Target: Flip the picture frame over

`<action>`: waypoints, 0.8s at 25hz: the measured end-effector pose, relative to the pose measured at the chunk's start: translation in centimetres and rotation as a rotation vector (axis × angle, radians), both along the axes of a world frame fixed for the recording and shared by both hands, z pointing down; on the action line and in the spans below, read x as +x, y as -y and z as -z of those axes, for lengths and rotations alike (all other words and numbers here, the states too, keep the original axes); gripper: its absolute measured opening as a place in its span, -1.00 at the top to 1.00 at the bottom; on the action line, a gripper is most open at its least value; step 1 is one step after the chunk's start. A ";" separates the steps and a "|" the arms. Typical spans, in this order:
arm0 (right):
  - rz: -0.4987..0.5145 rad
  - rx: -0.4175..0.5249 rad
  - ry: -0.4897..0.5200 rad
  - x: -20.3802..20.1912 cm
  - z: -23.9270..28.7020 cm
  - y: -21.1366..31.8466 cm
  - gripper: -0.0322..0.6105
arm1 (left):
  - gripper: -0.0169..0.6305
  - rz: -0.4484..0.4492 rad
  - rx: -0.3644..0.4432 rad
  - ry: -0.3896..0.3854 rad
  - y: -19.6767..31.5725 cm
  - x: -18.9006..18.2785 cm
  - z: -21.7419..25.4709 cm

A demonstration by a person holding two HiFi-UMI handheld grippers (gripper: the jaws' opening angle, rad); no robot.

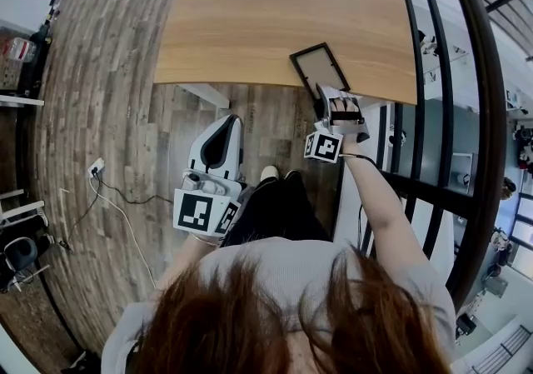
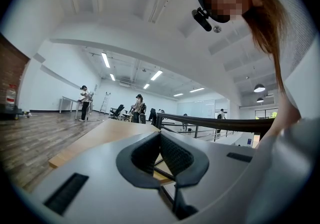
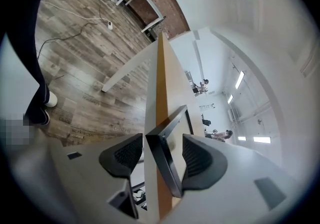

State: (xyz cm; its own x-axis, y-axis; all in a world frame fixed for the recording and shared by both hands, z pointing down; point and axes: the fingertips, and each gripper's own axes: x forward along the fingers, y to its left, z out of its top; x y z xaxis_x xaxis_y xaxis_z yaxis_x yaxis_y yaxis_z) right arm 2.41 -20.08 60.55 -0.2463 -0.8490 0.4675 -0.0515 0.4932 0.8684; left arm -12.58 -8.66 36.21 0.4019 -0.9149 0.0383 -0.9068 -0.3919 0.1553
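Wooden tabletop (image 1: 266,14) bears black rectangular frame (image 1: 319,67) between wide right fingers (image 3: 200,160); left fingers (image 2: 145,154) closed.

Matt pale wood grain across the table (image 1: 266,14); smooth dark rim on the picture frame (image 1: 320,67) at its near edge.

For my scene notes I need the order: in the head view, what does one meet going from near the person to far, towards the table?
Nearest first: left gripper → right gripper → picture frame → table, its bare wood beyond the frame.
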 end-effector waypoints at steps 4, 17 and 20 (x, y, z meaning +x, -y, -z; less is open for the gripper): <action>0.008 0.027 0.035 -0.7 0.8 -0.2 0.45 | 0.93 -0.006 0.000 -0.001 0.2 -0.2 -0.1; -0.003 0.070 0.133 -1.3 4.6 0.3 0.67 | 0.93 -0.052 0.024 -0.044 1.0 1.9 0.9; -0.020 0.070 0.165 -1.3 5.4 0.5 0.68 | 0.93 -0.044 0.021 -0.054 1.2 1.6 0.9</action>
State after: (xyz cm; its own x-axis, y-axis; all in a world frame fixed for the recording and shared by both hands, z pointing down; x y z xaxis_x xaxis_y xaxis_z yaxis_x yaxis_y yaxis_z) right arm 1.06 -20.58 55.20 -0.2973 -0.8837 0.3616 -0.2056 0.4291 0.8796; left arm -11.02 -9.86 35.26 0.4431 -0.8965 -0.0036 -0.8790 -0.4353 0.1947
